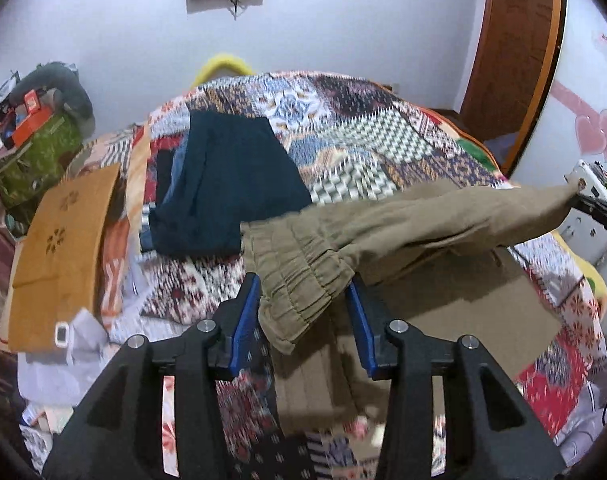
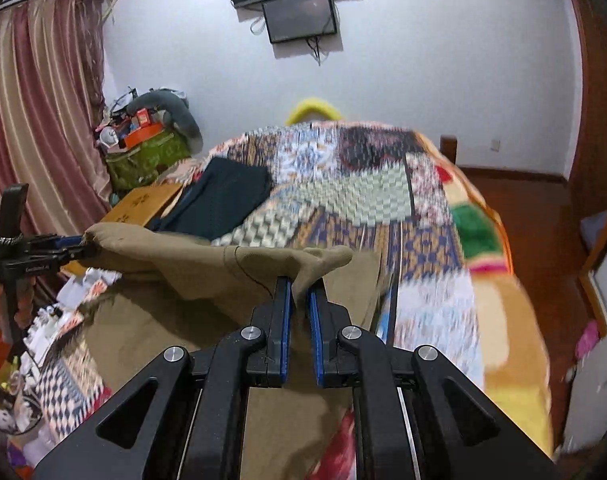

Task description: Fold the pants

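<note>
Olive-khaki pants (image 1: 423,216) hang stretched above the patchwork bed between my two grippers. My left gripper (image 1: 305,304) has the elastic waistband (image 1: 299,280) bunched between its blue pads, which stand fairly wide apart. In the right wrist view the left gripper (image 2: 85,246) grips the pants' far left corner. My right gripper (image 2: 300,292) is shut on a fold of the pants (image 2: 207,264), with the cloth pinched between its pads; it also shows in the left wrist view (image 1: 579,196) at the right end of the cloth. The lower half of the pants lies on the bed (image 2: 151,320).
A folded dark teal garment (image 1: 227,184) lies further back on the patchwork bedspread (image 1: 363,132). An orange-brown box (image 1: 63,256) and loose papers sit at the left. A green bag (image 2: 143,160) with clutter stands by the curtain. Wooden floor (image 2: 543,220) lies right of the bed.
</note>
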